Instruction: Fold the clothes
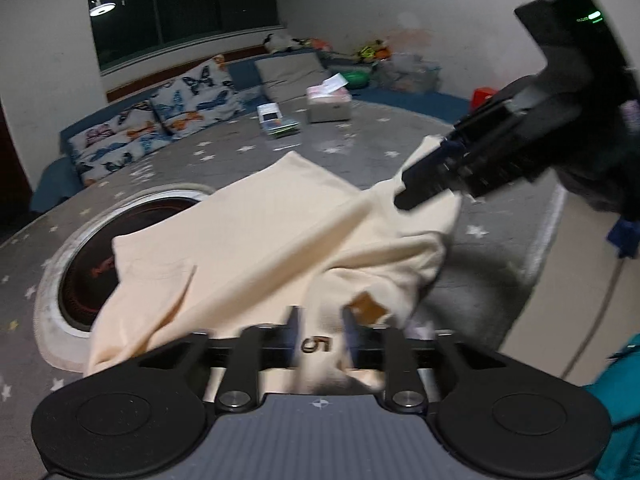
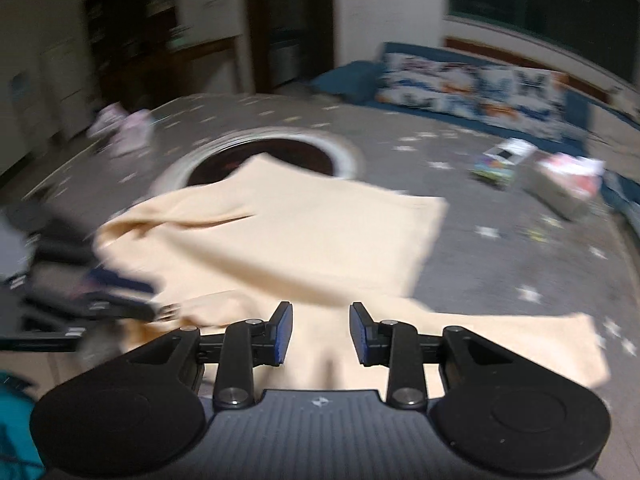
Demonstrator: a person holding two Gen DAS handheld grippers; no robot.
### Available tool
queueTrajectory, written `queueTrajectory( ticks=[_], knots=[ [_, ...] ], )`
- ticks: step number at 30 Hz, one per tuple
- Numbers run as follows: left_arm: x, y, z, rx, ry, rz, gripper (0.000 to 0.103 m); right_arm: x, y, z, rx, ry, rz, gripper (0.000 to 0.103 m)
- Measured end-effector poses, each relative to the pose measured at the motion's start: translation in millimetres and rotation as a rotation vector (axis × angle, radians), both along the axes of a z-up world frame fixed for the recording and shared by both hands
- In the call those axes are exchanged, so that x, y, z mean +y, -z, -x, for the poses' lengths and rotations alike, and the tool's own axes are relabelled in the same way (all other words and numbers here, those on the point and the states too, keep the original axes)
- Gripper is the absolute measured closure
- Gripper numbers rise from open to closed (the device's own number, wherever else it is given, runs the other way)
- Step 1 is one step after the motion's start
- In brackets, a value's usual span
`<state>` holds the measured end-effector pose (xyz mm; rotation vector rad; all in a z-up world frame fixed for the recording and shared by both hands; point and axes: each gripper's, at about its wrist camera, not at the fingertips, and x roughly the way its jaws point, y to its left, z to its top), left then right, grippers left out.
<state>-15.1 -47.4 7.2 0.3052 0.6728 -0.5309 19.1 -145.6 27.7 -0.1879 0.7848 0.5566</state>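
A grey star-patterned rug (image 1: pixel 360 128) covered the floor, with a round black-and-white mat (image 1: pixel 76 264) lying on it. Along the far wall, well beyond both jaws, stood butterfly-print cushions (image 1: pixel 160 120), and nearer in sat a tissue box (image 1: pixel 329 104) and a small stack of books (image 1: pixel 278 122).

The cream shirt (image 1: pixel 260 232) was spread across the rug and partly over the round mat, ahead of both sets of jaws, its near edge lifted and bunched. A printed "5" (image 1: pixel 316 345) showed on the cloth right between the left jaws.

The left gripper (image 1: pixel 320 340) had a fold of the shirt bunched between its jaws; the jaws stood partly apart with the fabric filling the gap, and I took them to be clamped on it.

The right gripper (image 2: pixel 320 334) hovered over the shirt's near edge with its jaws apart, the blue pads (image 2: pixel 282 334) clear of the cloth, which lay below and beyond them. From the left view its tip sat at the shirt's raised right corner, though blur hid whether it touched. The right view was smeared throughout.

A teal sleeve (image 1: pixel 624 392) showed at the right edge, beside the left jaws.
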Motion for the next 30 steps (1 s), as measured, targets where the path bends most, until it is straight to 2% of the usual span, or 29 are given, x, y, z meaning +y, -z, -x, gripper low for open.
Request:
queueTrajectory(
  ticks=[1, 6, 9, 11, 12, 13, 16, 23, 30],
  knots=[
    [-1, 2, -1, 0.002, 0.000, -0.005, 0.054, 9, 1, 1, 0.011, -0.035, 0.000, 0.072],
    [-4, 14, -6, 0.028, 0.013, -0.024, 0.055, 42, 15, 14, 0.061, -0.147, 0.009, 0.072],
    [-4, 22, -10, 0.047, 0.016, -0.046, 0.078, 56, 26, 12, 0.085, -0.173, 0.023, 0.072],
    [-3, 24, -11, 0.055, 0.015, -0.039, 0.089, 59, 33, 12, 0.092, -0.178, 0.034, 0.073],
    [-2, 23, -11, 0.055, 0.016, -0.034, 0.091, 61, 35, 12, 0.092, -0.177, 0.044, 0.075],
    [-1, 22, -9, 0.050, 0.016, -0.028, 0.093, 61, 37, 12, 0.091, -0.172, 0.056, 0.084],
    [2, 14, -6, 0.030, 0.012, -0.008, 0.094, 57, 40, 15, 0.082, -0.155, 0.093, 0.097],
    [13, -4, 12, 0.031, 0.070, 0.078, 0.095, 40, 11, 43, 0.049, -0.206, 0.088, 0.099],
    [10, 10, 20, 0.115, 0.143, 0.045, 0.095, 43, 27, 62, 0.167, -0.320, 0.135, 0.097]
  ],
)
